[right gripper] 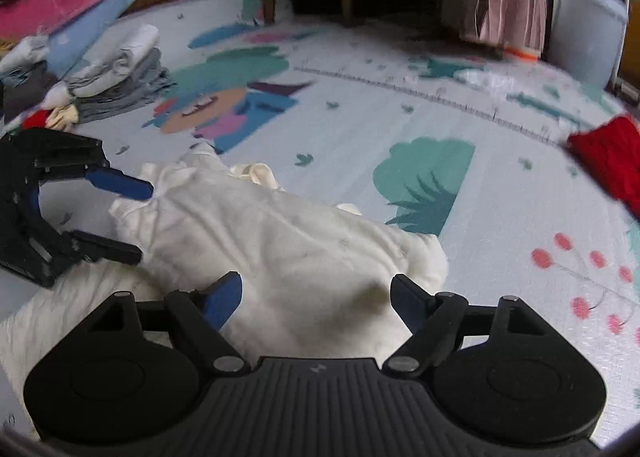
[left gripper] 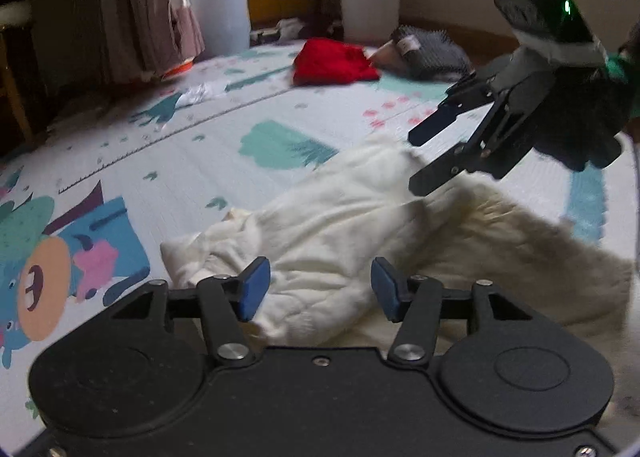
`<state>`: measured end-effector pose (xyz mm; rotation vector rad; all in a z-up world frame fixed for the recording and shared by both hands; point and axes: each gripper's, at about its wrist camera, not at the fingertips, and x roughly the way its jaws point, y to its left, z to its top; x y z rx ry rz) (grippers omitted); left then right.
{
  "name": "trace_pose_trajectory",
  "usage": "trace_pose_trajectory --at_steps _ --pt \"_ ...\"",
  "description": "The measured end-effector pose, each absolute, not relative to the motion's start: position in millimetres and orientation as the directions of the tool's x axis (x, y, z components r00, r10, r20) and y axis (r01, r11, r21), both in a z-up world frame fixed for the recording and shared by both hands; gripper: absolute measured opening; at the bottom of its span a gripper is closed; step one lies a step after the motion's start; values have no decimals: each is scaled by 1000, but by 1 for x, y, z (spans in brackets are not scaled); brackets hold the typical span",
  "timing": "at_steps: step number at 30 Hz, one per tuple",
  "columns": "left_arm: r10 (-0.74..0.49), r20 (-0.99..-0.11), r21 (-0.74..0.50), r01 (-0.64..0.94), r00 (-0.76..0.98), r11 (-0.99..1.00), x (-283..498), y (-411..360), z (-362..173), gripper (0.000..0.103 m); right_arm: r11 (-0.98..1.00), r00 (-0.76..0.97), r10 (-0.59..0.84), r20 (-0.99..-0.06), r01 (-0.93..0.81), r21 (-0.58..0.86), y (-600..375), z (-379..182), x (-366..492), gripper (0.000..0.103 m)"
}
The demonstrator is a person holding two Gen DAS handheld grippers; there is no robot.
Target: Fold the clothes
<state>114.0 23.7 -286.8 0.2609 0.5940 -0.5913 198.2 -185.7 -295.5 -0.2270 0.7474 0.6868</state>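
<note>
A crumpled white garment [left gripper: 320, 241] lies on the patterned play mat [left gripper: 192, 161], partly on a fluffy white rug [left gripper: 520, 257]. My left gripper [left gripper: 320, 289] is open just above the garment's near edge, with nothing between its blue pads. My right gripper [left gripper: 420, 161] is open too and hovers over the garment's far right end. In the right wrist view the garment [right gripper: 280, 241] lies under the open right gripper [right gripper: 316, 297], and the left gripper [right gripper: 136, 221] is open at the garment's left end.
A red garment [left gripper: 332, 63] and a grey hedgehog toy [left gripper: 424, 53] lie at the far side of the mat, before a white bucket [left gripper: 368, 1] and a white plant pot [left gripper: 220, 9]. A pile of folded grey and white clothes [right gripper: 116, 81] sits at the left.
</note>
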Motion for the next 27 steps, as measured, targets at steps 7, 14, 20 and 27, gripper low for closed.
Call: trace_pose_trajectory --at_steps 7,14,20,27 --pt "-449 -619 159 662 645 733 67 33 -272 57 645 523 523 -673 -759 -89 -202 -284 124 81" --pt "-490 -660 218 769 570 601 14 36 -269 57 478 463 587 -664 -860 -177 -202 -274 41 80" --pt "-538 -714 247 880 449 406 -28 9 -292 58 277 376 597 -709 -926 -258 -181 -286 -22 80" --pt "-548 -724 342 908 418 241 -52 -23 -312 58 187 376 537 -755 -926 -328 -148 -309 -40 60"
